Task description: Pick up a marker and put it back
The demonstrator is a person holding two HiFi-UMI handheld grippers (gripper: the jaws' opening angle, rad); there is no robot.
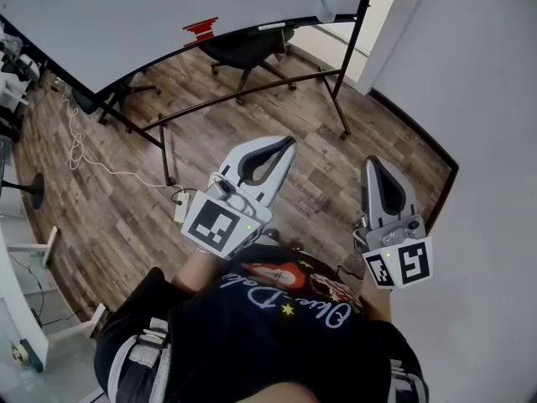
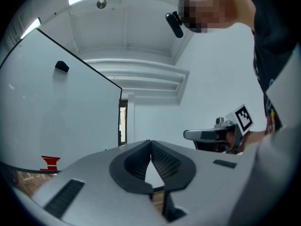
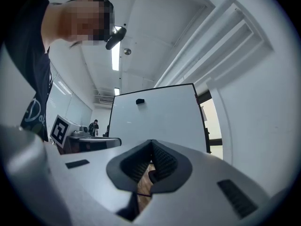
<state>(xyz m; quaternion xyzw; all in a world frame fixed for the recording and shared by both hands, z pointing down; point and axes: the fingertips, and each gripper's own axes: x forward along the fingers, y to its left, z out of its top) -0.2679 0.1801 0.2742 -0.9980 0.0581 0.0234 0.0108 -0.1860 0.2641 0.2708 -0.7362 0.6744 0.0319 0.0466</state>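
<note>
Your left gripper (image 1: 290, 141) and right gripper (image 1: 369, 161) look matt grey plastic, their pads (image 2: 165, 161) ribbed black. At twelve o'clock, a glossy whiteboard (image 1: 168, 7) and wood-plank floor (image 1: 126, 200).

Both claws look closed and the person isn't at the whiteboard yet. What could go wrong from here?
Two risks, I'd guess. The left gripper and right gripper are both shut and empty; reaching for the red object at the whiteboard's lower edge without opening first could knock it off. Also, a white cable and power strip lie on the floor near the whiteboard's stand, so a step forward might snag them.
</note>
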